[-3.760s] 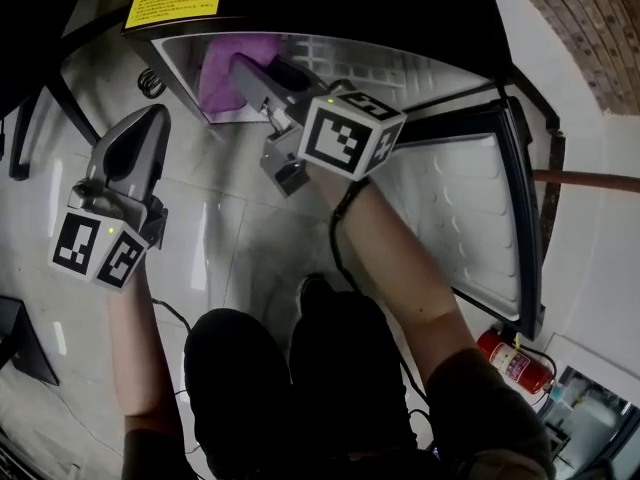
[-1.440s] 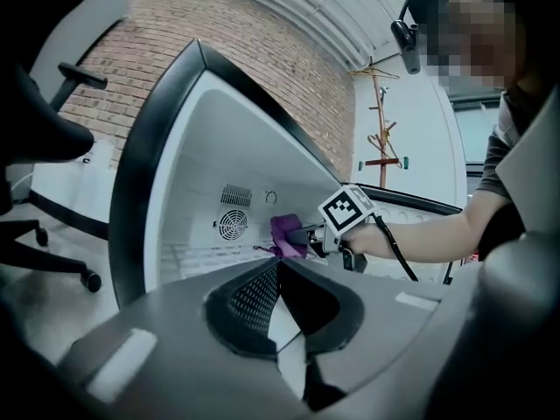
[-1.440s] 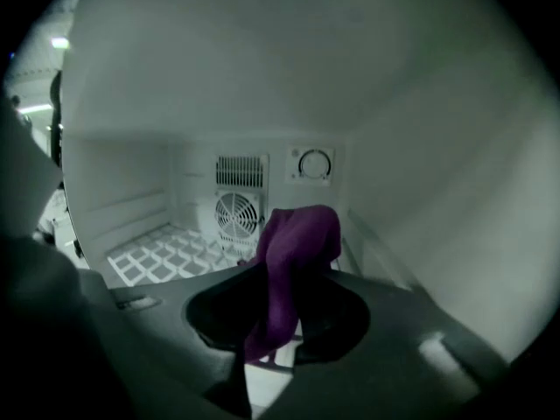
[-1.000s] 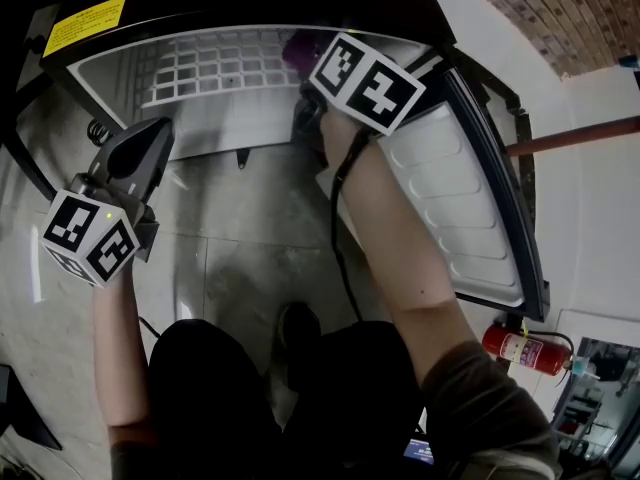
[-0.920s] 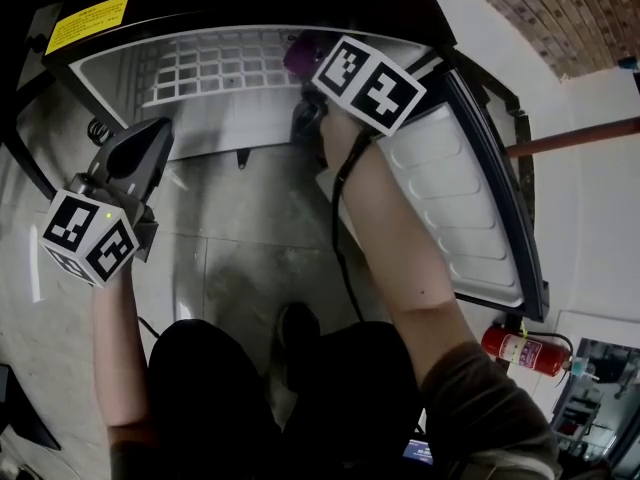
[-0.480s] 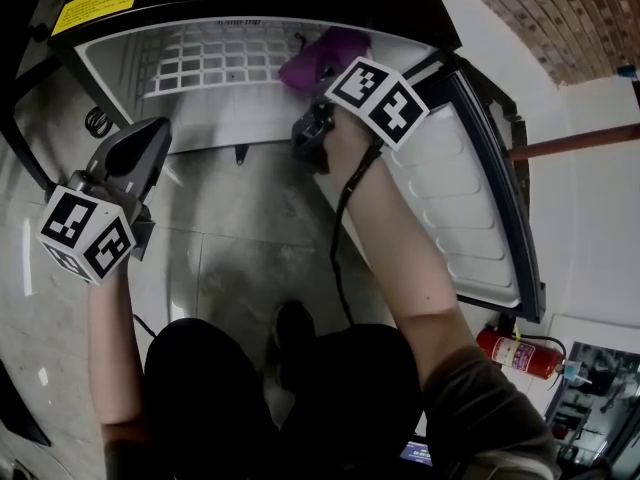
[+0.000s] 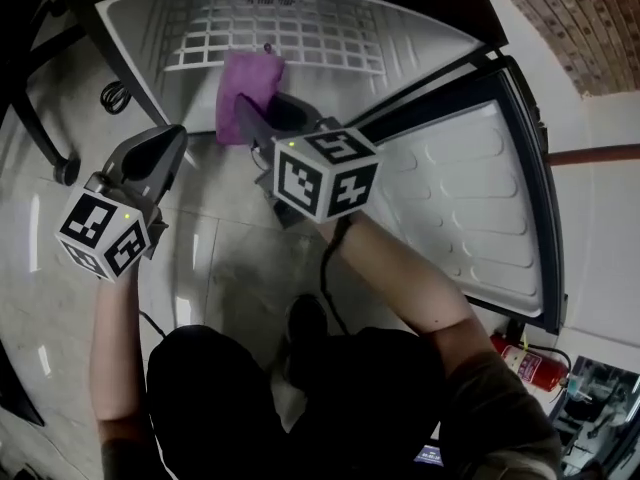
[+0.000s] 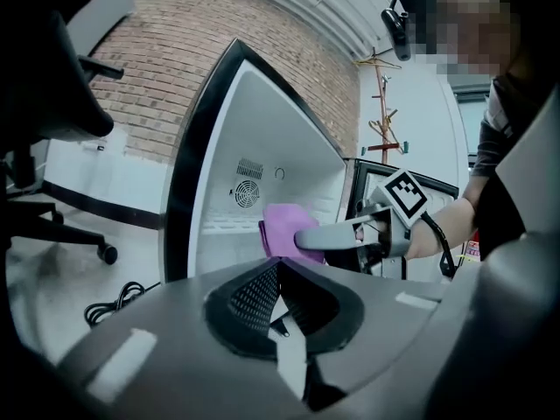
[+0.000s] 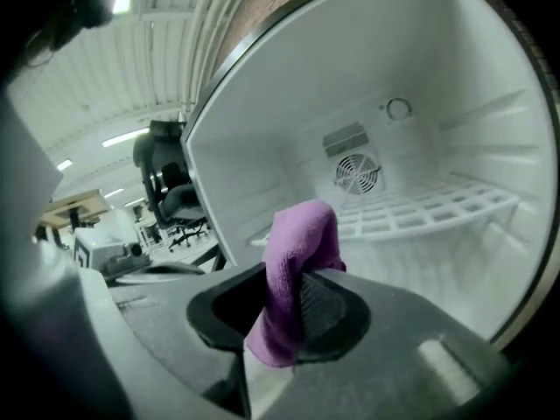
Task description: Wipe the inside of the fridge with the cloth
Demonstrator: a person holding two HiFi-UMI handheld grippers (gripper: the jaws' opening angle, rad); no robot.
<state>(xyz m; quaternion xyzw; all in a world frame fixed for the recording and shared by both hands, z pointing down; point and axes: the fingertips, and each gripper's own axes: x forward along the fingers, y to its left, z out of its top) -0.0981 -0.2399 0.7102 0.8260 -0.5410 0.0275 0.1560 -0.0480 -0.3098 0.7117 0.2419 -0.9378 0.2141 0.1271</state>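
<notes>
The fridge [image 7: 420, 38] stands open, its white inside holding a wire shelf [image 7: 290, 33]. My right gripper [image 7: 243, 116] is shut on a purple cloth [image 7: 250, 86] at the front left of the opening, above the fridge floor. In the right gripper view the cloth [image 9: 300, 243] bulges up out of the right gripper [image 9: 284, 318], with the fan grille [image 9: 359, 175] and shelf [image 9: 420, 208] behind. My left gripper [image 7: 168, 143] is shut and empty, outside the fridge to the lower left. The left gripper [image 8: 278, 278] looks at the cloth [image 8: 282, 227].
The fridge door [image 7: 470, 198] is swung open on the right. A red fire extinguisher [image 7: 525, 365] stands beyond it. A chair caster [image 7: 66, 171] and a coiled cable [image 7: 113, 96] lie on the tiled floor at the left. An office chair [image 8: 44, 86] fills the left gripper view's left.
My right gripper has carried the cloth from the far right of the fridge interior back and left to the front of the opening. The left gripper has barely moved.
</notes>
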